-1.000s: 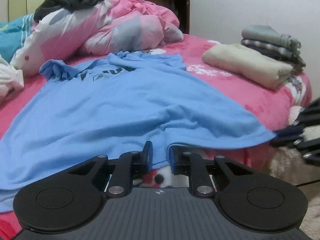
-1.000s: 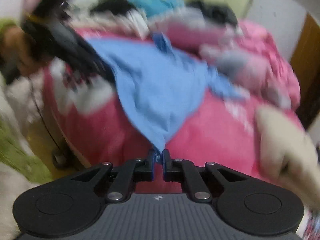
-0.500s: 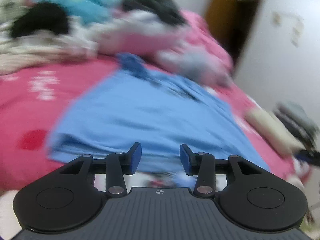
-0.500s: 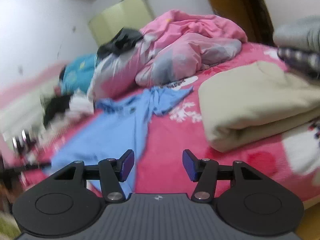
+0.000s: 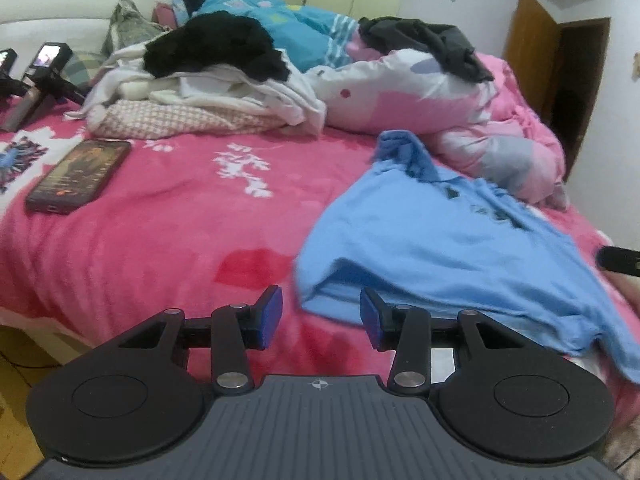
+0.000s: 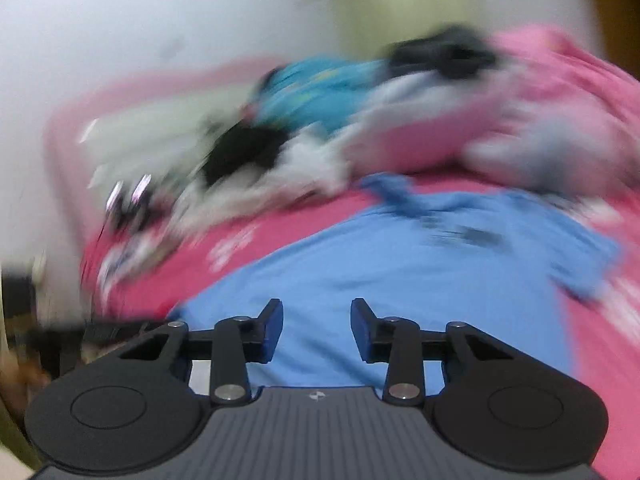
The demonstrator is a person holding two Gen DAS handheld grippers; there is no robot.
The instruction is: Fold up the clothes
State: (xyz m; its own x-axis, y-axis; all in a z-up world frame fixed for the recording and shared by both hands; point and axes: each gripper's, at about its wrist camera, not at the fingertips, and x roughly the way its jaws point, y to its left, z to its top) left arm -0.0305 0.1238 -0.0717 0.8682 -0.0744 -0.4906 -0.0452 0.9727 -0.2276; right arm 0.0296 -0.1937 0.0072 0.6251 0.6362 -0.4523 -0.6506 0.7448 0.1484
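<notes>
Right wrist view's heaped clothes and bedding blurred beyond telling.

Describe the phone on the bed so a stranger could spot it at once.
Start at the pink bedspread and look to its left part, in front of the heap of white and black laundry. The phone lies flat there, alone. It is the only dark, hard, flat slab among soft fabrics, its screen lit with an image.

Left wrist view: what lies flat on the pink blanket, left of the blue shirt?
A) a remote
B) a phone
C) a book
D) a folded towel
B: a dark phone lies flat on the pink blanket, well left of the blue shirt and apart from it.
</notes>
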